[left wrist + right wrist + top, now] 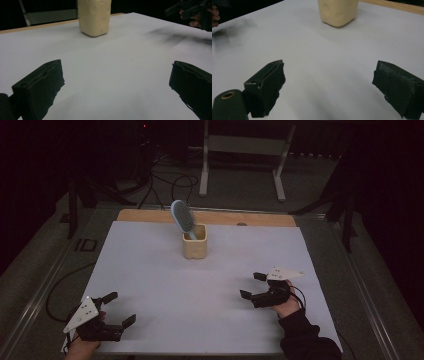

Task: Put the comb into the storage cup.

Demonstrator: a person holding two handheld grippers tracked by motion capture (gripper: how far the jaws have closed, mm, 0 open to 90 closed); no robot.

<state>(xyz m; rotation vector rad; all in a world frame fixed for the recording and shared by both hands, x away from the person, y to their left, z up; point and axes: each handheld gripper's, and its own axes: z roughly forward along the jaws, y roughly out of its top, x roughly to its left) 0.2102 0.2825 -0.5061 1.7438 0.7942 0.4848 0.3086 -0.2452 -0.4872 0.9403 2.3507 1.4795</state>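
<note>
Hairbrush (182, 218) stands handle-down in cream cup (194, 241) at the far centre of the white sheet (210, 285); long axis near vertical, head tilted up-left. Left gripper (120, 310) and right gripper (251, 285) near the front edge, well apart, jaws spread, empty.

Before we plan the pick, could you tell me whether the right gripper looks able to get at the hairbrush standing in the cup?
Probably yes. The right gripper is open, and bare white table lies between it and the cup. The hairbrush leans out above the rim, its head exposed, and the left gripper sits well aside.
</note>
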